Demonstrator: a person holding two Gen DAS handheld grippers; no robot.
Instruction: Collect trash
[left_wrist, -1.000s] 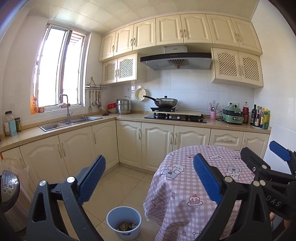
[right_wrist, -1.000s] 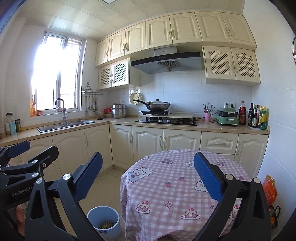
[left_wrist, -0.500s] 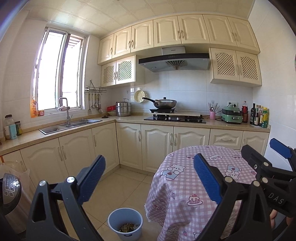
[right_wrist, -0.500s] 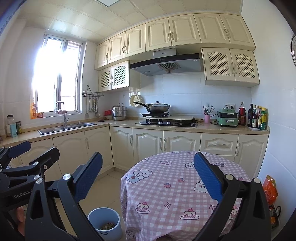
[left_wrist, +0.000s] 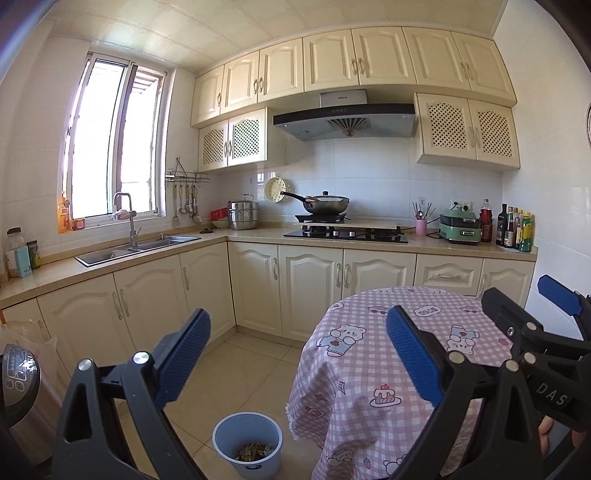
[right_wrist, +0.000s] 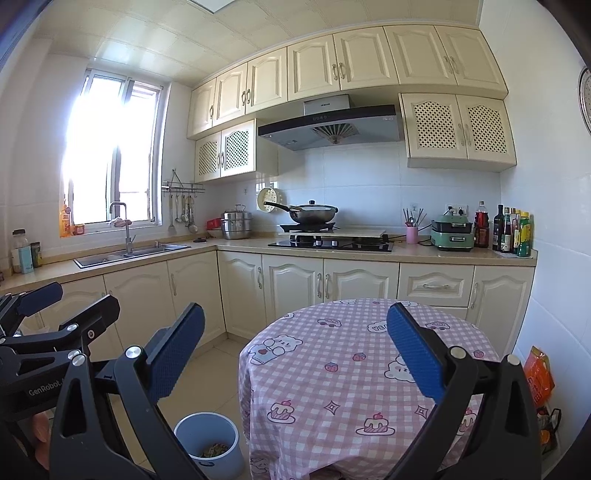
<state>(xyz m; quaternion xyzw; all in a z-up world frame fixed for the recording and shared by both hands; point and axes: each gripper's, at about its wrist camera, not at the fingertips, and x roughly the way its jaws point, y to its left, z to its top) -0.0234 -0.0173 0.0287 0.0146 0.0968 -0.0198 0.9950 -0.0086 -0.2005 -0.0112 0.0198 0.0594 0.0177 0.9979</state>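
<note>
One blue bin (left_wrist: 247, 445) stands on the tiled floor just beside the draped round table (left_wrist: 369, 369), and it is a plain round pail with a small heap of brownish scraps (left_wrist: 254, 451) lying at its bottom (what the scraps are is too small to tell); two grippers are held above the scene, the left gripper (left_wrist: 297, 356) with its blue pads spread wide and nothing between them, the right gripper (right_wrist: 295, 354) likewise wide apart and holding nothing; the pink checked tablecloth hangs down close to the bin's rim; behind runs an L-shaped counter with one sink (left_wrist: 136, 249), one hob carrying one wok (left_wrist: 325, 203), one steel pot (left_wrist: 242, 216); one orange bag (right_wrist: 539, 376) sits by the wall to the right of the table.
</note>
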